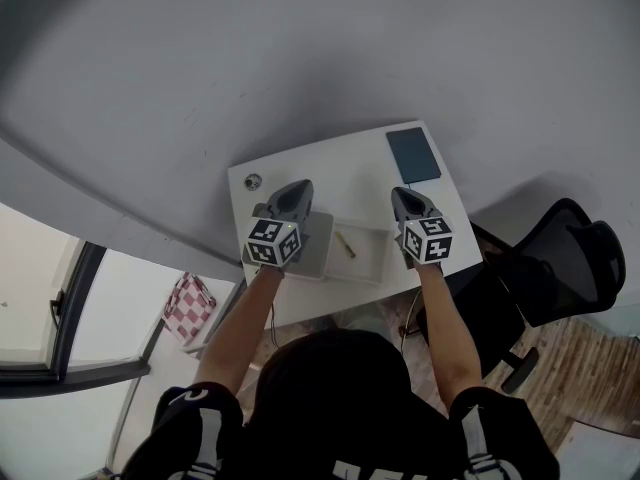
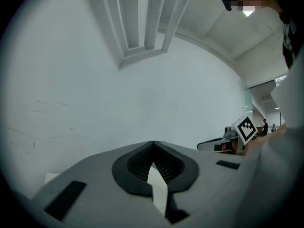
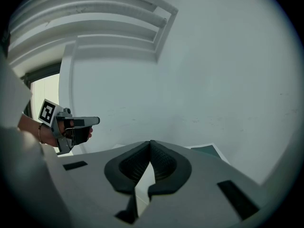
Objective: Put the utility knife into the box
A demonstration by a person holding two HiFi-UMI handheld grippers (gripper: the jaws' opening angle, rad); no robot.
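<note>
Knife (image 1: 344,243) between left tongs (image 1: 296,189), right tongs (image 1: 402,197)

Plain grey wall (image 1: 300,58) fills the view from 9 to 3 o'clock. A small white table (image 1: 300,173) stands against it at centre. Black office chair (image 1: 560,258) at 4 o'clock, on wood floor (image 1: 575,368). Bright window (image 1: 30,288) at 8 o'clock.

The small white tabletop (image 1: 300,173) looks smooth and matt, and so does the dark teal rectangular pad (image 1: 413,154) at its far right corner. The grey left gripper (image 2: 153,144) has a matt plastic shell and finely ribbed black pads (image 2: 137,163). A red-and-white checked cloth (image 1: 188,306) shows at the left, and a wood-grain plank floor (image 1: 585,368) at the right.
</note>
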